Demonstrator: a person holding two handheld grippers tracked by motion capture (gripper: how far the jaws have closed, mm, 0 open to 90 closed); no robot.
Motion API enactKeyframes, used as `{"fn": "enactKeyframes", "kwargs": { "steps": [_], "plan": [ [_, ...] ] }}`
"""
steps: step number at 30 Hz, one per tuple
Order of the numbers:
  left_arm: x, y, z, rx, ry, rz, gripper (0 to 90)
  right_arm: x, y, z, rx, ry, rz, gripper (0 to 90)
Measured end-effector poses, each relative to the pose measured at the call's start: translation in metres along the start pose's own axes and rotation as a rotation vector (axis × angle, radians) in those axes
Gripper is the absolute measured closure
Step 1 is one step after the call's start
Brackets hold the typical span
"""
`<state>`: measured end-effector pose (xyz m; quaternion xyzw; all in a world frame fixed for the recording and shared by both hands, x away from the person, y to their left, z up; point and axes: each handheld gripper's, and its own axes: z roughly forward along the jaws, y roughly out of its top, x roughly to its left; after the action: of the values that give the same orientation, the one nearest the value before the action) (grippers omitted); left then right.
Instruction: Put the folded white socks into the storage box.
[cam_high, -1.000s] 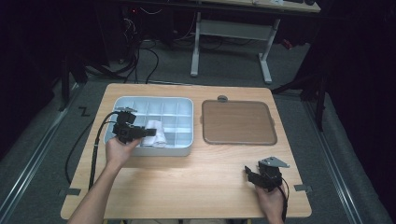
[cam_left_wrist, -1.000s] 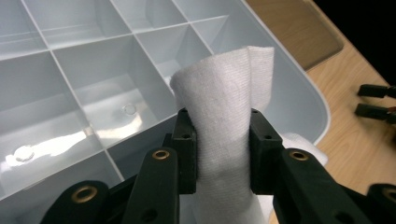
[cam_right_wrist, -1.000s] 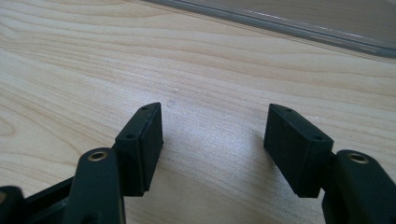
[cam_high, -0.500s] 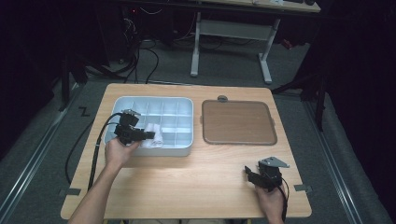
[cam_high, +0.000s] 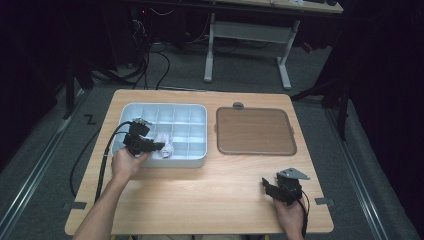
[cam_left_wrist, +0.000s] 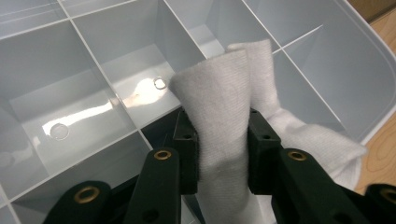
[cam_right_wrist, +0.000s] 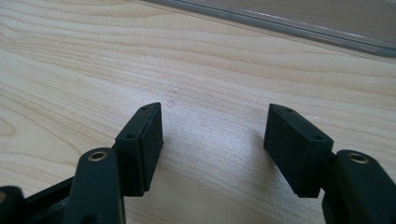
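A white cloth (cam_left_wrist: 224, 93) is pinched upright between the pads of my left gripper (cam_left_wrist: 219, 140), which is shut on it. The gripper hangs over the front left compartments of a pale blue-grey divided tray (cam_left_wrist: 93, 56). In the high view the left gripper (cam_high: 159, 146) points right over the tray (cam_high: 165, 107), and the cloth (cam_high: 165, 150) bunches at its tips, its lower end resting in a compartment. My right gripper (cam_high: 267, 186) rests near the table's front right corner. Its jaws (cam_right_wrist: 215, 135) stand open over bare wood with nothing between them.
A brown flat tray (cam_high: 255, 131) with a raised rim lies to the right of the divided tray, with a small grey knob (cam_high: 238, 105) at its far edge. The wooden table (cam_high: 210, 200) is bare along the front. Cables trail off the left side.
The left gripper with the cloth has shifted only slightly toward the tray's front. The right gripper has stayed where it was.
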<state>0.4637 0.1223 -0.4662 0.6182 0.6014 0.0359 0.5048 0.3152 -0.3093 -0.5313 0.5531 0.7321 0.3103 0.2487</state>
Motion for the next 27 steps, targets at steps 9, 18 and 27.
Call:
{"fn": "enactKeyframes", "kwargs": {
  "steps": [9, 18, 27],
  "plan": [
    [0.0007, -0.0010, 0.0012, 0.012, 0.021, 0.013, 71.7, 0.0000, 0.0000, 0.0000, 0.000, 0.000, 0.000, 37.9],
    [0.0007, -0.0032, 0.0024, 0.016, 0.040, 0.025, 72.9, 0.0000, 0.0000, 0.0000, 0.000, 0.000, 0.000, 37.9],
    [0.0031, -0.0050, 0.0052, 0.034, 0.062, 0.026, 73.7, 0.0000, 0.0000, 0.0000, 0.000, 0.000, 0.000, 37.9]
  ]
}}
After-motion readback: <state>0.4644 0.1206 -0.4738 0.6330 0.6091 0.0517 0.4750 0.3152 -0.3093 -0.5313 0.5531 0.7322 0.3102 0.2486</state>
